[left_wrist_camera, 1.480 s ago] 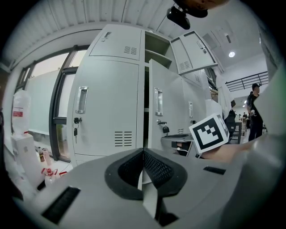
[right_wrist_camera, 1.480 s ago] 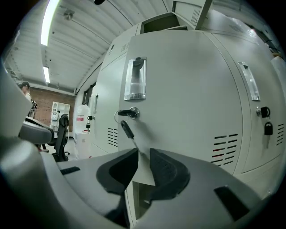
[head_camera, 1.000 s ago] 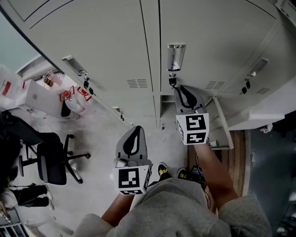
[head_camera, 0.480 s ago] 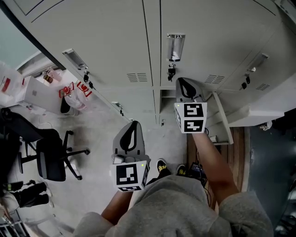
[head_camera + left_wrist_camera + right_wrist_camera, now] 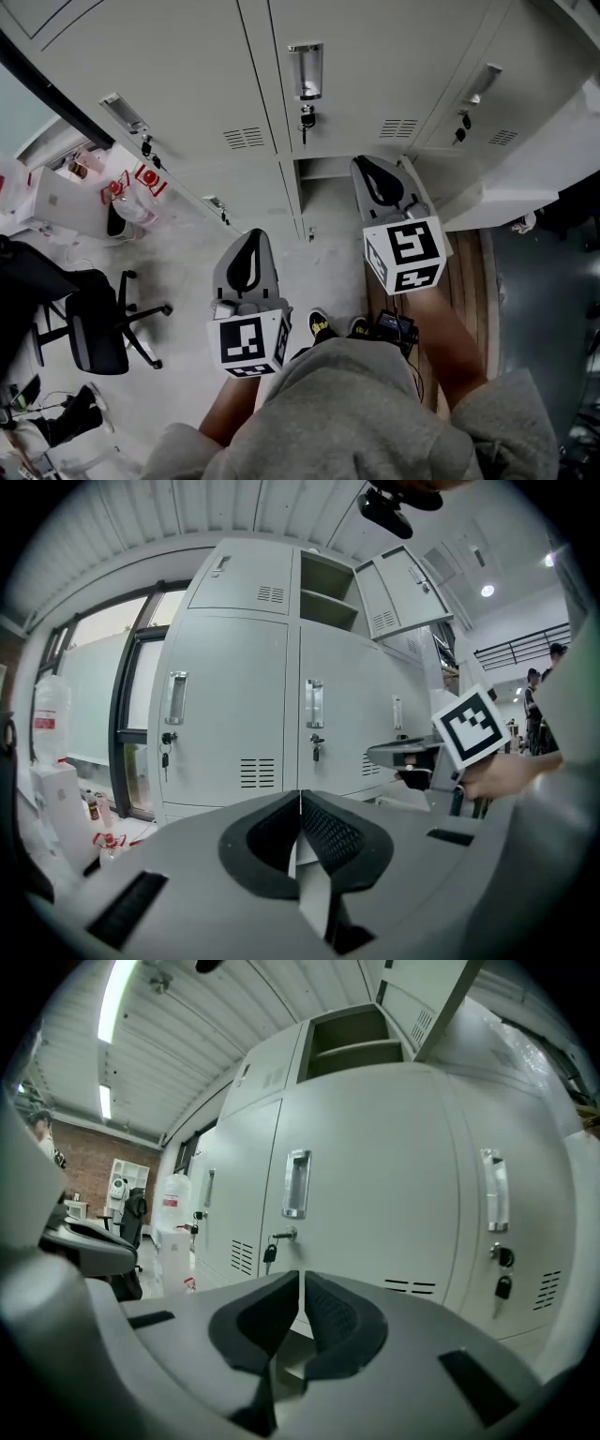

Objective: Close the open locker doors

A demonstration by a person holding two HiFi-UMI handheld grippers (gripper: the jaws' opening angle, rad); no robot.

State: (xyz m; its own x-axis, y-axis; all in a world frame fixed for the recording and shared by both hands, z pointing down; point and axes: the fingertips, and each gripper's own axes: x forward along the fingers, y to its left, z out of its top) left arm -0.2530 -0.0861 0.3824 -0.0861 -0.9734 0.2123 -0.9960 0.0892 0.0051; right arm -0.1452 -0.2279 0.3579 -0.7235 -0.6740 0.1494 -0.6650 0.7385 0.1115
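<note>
Jaws of the left gripper (image 5: 300, 806) are clenched, the black pads meeting with nothing between them, and the jaws of the right gripper (image 5: 302, 1288) are pressed together in the same way, also empty. Both grippers point toward the lockers (image 5: 375, 56), a row of pale grey metal cabinets in front of the person. The tall doors are closed; each one has a recessed shiny handle (image 5: 306, 69), a key (image 5: 303, 119) hanging in the lock under it, and small vent slots (image 5: 244, 138) lower down. High in the row, an upper compartment (image 5: 347, 1040) is open, with one shelf inside, and its upper door (image 5: 403, 588) is swung outward to the right. Only the two gripper views show this open door; the head view looks steeply down and cuts it off. The head view shows instead a low compartment (image 5: 323, 172) open at the foot of the lockers, just beside the right gripper's tip, and also the person's shoes (image 5: 321, 325) and a black office chair (image 5: 94, 328) on the grey floor at the left. The left gripper view alone shows the right gripper from the side, held near the lockers, and a large window (image 5: 98, 705) left of the row.
</note>
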